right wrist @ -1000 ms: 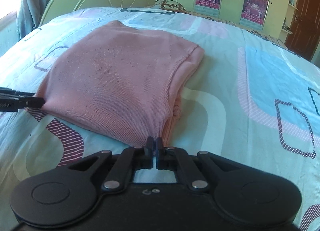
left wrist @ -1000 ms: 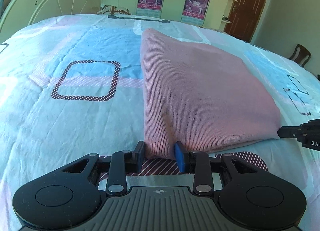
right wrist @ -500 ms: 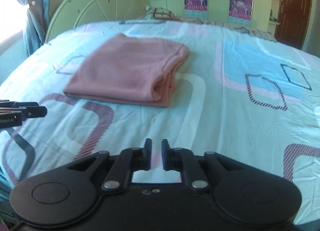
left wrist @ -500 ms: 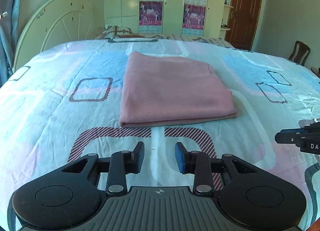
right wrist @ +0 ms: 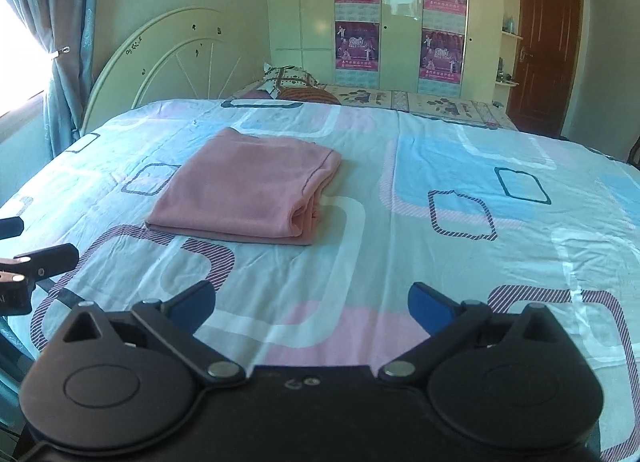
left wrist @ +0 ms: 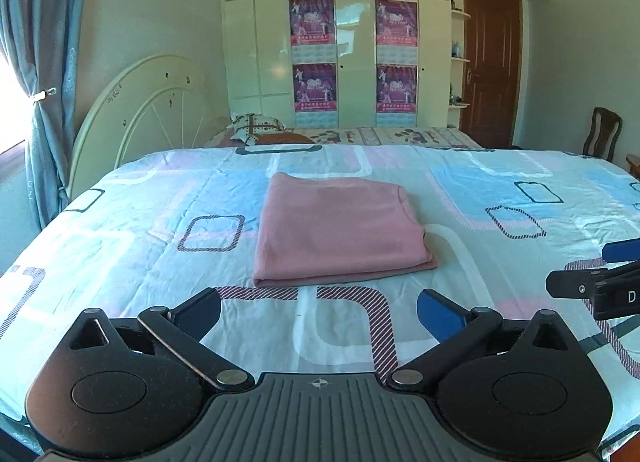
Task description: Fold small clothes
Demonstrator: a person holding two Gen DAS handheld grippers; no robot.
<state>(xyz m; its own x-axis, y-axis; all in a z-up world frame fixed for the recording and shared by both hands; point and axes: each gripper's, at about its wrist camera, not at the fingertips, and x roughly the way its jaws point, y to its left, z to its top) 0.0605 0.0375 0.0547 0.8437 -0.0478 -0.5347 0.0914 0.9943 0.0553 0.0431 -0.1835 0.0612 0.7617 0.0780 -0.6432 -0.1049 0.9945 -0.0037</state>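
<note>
Item: pink knit garment (left wrist: pixel 340 228), folded, soft, light; I'd pinch near corners. Left gripper (left wrist: pixel 318 314) & right gripper (right wrist: pixel 312 308) jaws opening, nothing between.

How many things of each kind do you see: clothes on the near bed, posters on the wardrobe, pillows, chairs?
Folded pink garment: 1
Posters: 4
Patterned pillow: 1
Wooden chair: 1
Total: 7

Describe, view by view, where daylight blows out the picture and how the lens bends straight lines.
Left wrist view: the window beside the curtain is blown out white, the wardrobe bows outward, and glare streaks its doors. Right wrist view: the same white window edge, dark rounded corners, the pink garment sharp.
</note>
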